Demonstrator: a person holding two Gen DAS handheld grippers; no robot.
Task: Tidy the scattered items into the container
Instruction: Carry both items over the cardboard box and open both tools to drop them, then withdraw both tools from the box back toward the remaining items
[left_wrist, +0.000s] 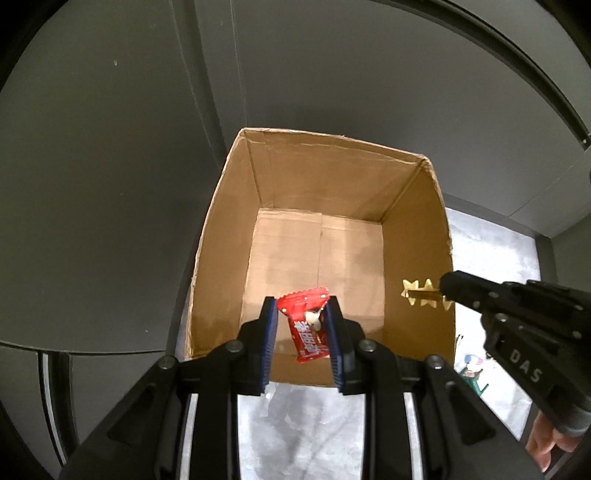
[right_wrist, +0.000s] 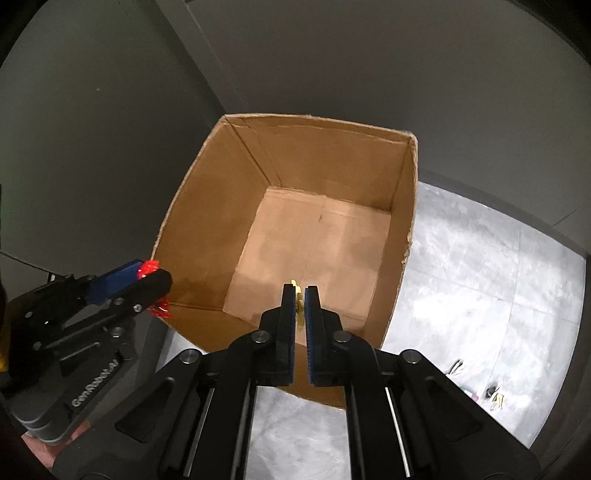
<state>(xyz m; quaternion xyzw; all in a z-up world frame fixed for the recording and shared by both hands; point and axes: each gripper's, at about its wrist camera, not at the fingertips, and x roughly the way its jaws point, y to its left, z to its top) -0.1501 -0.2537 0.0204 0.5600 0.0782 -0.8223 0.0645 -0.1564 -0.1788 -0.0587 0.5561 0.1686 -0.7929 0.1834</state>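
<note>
Left wrist cam sits behind its own fingers (left_wrist: 273, 325), angled steeply down into the open box (left_wrist: 321, 162) from the near rim, close in. Right wrist cam does the same behind its fingers (right_wrist: 312, 314), slightly further right along that rim. Both face the box's far wall. Overlap: box interior, its floor, grey floor (right_wrist: 480, 266) right of the box. Each cam also sees the other tool: right gripper (left_wrist: 448, 288) enters the left view from the right, left gripper (right_wrist: 147, 277) enters the right view from the left.
</note>
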